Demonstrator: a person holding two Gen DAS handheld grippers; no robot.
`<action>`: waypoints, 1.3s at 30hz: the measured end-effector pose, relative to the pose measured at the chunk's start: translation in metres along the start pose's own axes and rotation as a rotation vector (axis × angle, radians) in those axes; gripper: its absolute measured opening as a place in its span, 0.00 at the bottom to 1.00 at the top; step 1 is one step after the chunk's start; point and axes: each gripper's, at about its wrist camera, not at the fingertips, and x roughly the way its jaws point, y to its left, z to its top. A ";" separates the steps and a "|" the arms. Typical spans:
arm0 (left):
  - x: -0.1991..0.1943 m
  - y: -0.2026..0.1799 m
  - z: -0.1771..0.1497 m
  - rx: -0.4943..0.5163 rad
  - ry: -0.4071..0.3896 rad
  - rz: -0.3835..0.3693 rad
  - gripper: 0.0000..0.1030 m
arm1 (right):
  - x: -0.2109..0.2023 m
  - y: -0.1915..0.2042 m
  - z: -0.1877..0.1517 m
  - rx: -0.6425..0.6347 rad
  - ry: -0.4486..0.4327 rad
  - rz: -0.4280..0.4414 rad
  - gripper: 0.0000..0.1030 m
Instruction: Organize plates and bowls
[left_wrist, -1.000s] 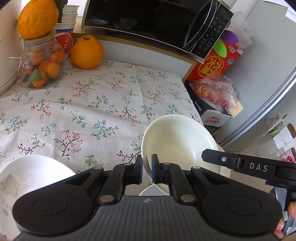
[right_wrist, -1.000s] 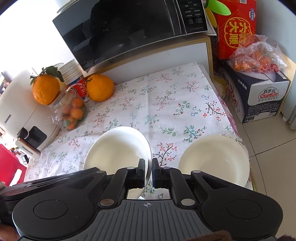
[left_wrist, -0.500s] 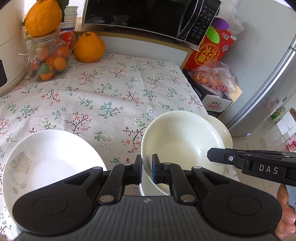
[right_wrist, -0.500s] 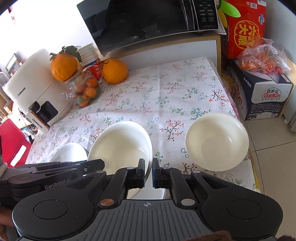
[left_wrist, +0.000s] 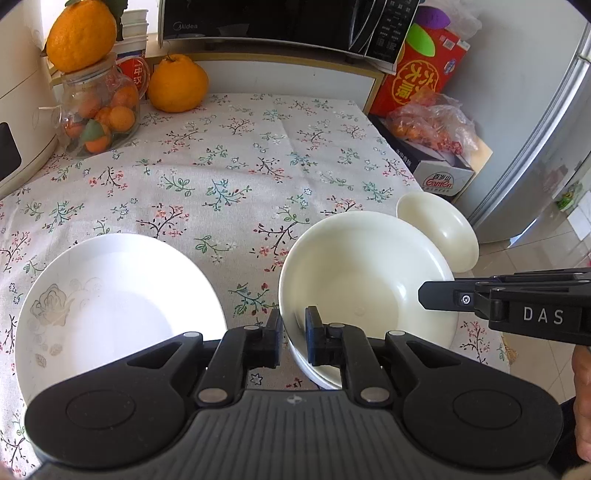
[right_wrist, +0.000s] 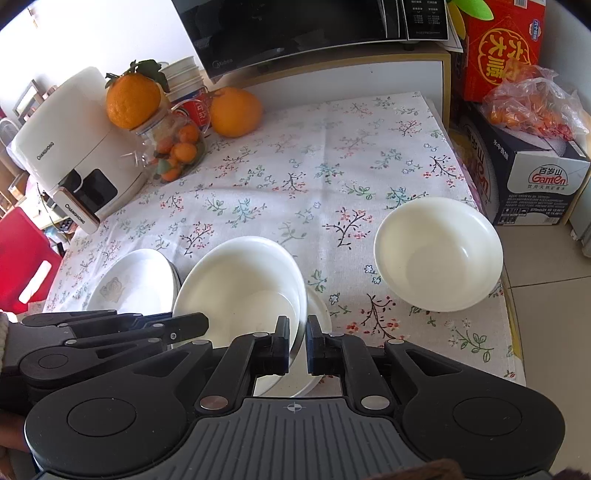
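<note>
Both grippers hold one cream bowl (left_wrist: 365, 280) by opposite sides of its rim, lifted above the floral tablecloth. My left gripper (left_wrist: 293, 339) is shut on its left rim. My right gripper (right_wrist: 297, 345) is shut on the right rim of the same bowl (right_wrist: 240, 291). A white dish (right_wrist: 321, 314) lies under the held bowl. A white plate with a rose print (left_wrist: 114, 299) lies on the left; it also shows in the right wrist view (right_wrist: 133, 284). A second cream bowl (right_wrist: 437, 253) sits near the table's right edge, seen too in the left wrist view (left_wrist: 439, 229).
At the back stand a microwave (left_wrist: 288, 22), a large orange (left_wrist: 177, 86), a glass jar of small oranges (left_wrist: 96, 110) and a white appliance (right_wrist: 70, 147). Boxes and a bag of fruit (right_wrist: 532, 107) stand beyond the table's right edge (right_wrist: 491, 236).
Both grippers have risen and drawn back with the bowl still held between them, so more of the table shows. The rose plate and second bowl have come fully into view.
</note>
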 end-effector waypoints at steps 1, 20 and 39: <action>0.001 0.000 0.000 -0.003 0.005 0.000 0.11 | 0.001 0.001 0.000 -0.004 0.003 -0.003 0.11; 0.006 0.001 0.000 -0.007 0.016 0.018 0.23 | 0.000 -0.005 0.002 0.024 -0.002 -0.014 0.14; -0.002 -0.006 0.034 -0.033 -0.068 -0.029 0.36 | -0.031 -0.067 0.020 0.306 -0.200 -0.107 0.59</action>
